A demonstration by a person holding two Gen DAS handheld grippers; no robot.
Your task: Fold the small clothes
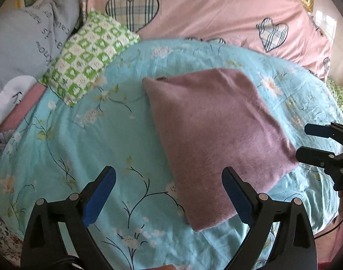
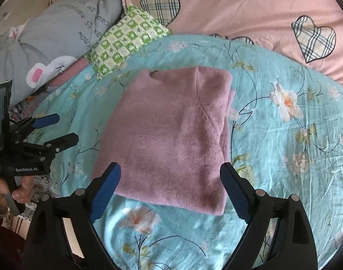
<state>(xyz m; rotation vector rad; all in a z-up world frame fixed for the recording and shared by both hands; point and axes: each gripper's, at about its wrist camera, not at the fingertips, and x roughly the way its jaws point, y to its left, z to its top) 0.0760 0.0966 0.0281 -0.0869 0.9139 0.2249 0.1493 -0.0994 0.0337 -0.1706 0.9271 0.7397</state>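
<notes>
One folded garment, two grippers, several bed linens.
One mauve sweater (image 2: 171, 135); one turquoise floral sheet (image 2: 283, 157); one pink heart-print quilt (image 2: 238, 11); one green checked pillow (image 2: 126, 40); one grey pillow (image 2: 59, 27); two grippers, left gripper (image 1: 169, 193) and right gripper (image 2: 170, 191), two blue-padded fingers (image 2: 106, 191) each.

Both grippers are black plastic with blue ribbed pads inside the fingers and round silver screw heads at the joints. The left gripper (image 2: 59, 128) carries white "GenRobot.AI" lettering on its body. The right gripper (image 2: 170, 191) has the same forked black frame.
</notes>
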